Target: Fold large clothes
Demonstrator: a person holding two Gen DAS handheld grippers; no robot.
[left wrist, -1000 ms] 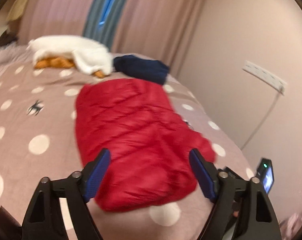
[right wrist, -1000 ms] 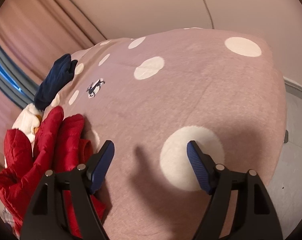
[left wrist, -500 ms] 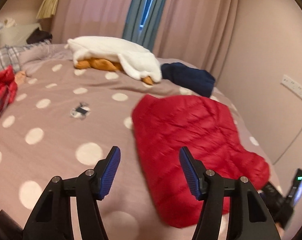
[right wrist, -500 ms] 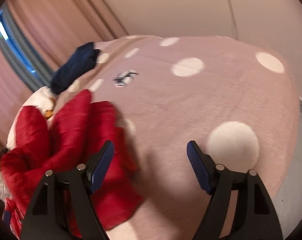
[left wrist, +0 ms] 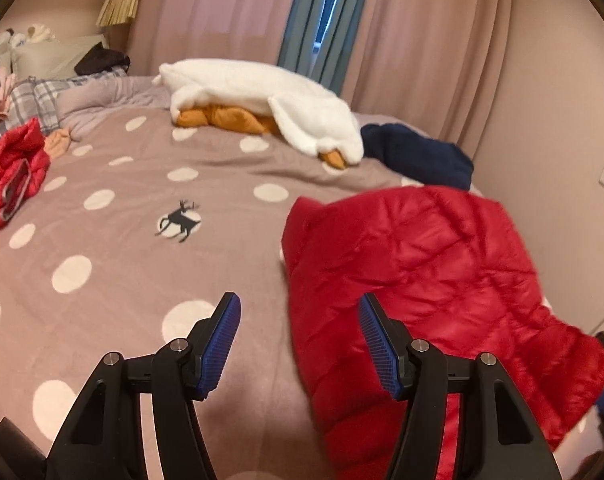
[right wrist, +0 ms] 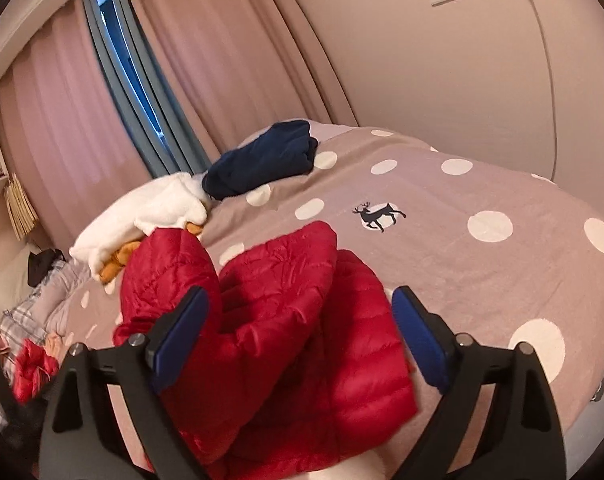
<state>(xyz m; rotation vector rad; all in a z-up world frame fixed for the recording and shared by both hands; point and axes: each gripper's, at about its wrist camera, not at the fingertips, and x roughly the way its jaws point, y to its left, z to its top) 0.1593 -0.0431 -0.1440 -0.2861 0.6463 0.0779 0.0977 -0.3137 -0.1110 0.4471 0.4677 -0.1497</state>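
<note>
Left wrist view: the left gripper (left wrist: pixel 298 332) stands part open above the dotted bedspread (left wrist: pixel 114 280), nothing between its 2 blue pads. The folded red down jacket (left wrist: pixel 422 280) lies at 3 o'clock of the gripper, just beside its right finger. A white plush (left wrist: pixel 262 96) and a navy garment (left wrist: pixel 418 156) lie toward 12 to 1 o'clock.

Right wrist view: the right gripper (right wrist: pixel 298 340) is opening wide and grips nothing; a second, crumpled red down jacket (right wrist: pixel 286 320) lies below, between its fingers but unpinched.
</note>
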